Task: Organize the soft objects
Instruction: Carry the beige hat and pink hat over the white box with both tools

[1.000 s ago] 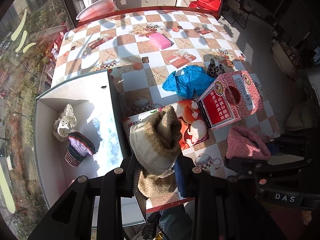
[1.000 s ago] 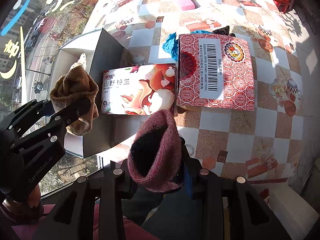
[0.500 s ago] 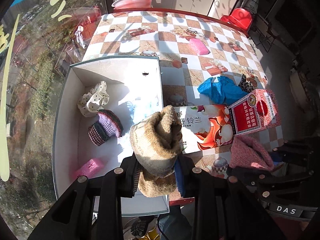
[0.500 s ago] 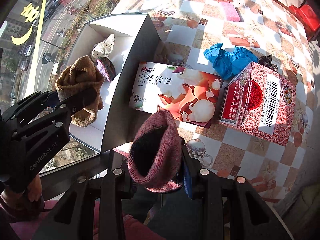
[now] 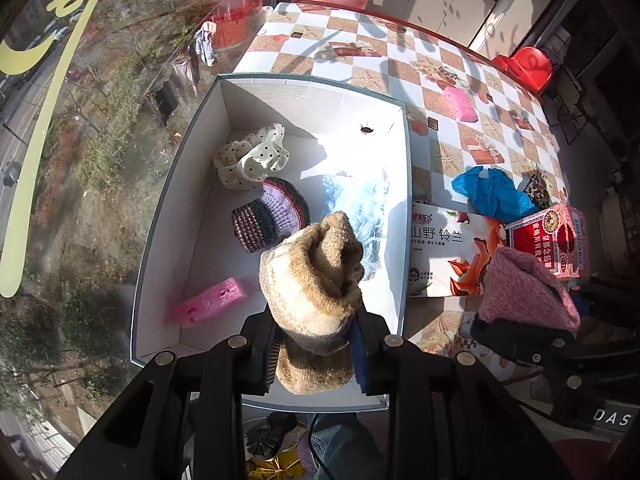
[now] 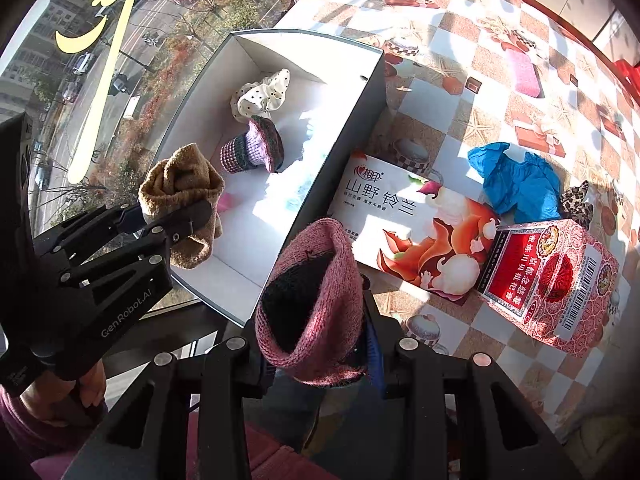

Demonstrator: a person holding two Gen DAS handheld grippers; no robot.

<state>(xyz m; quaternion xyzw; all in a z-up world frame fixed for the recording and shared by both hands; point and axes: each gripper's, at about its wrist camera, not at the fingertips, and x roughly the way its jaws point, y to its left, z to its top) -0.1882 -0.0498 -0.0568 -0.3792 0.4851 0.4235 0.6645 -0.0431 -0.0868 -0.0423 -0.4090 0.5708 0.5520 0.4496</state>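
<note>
Left gripper [image 5: 314, 354] jaws clamp a tan knitted sock [image 5: 314, 284] above the open white cardboard box [image 5: 404, 216]; right gripper [image 6: 320, 360] jaws clamp a pink knitted sock [image 6: 316, 304] above the box's near wall. Risk: releasing here drops the pink sock outside onto the tabletop [image 6: 460, 148].

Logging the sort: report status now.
Left tongs shut on tan sock, above white box. Right tongs shut on pink sock, over table beside box. Nothing blocking.
</note>
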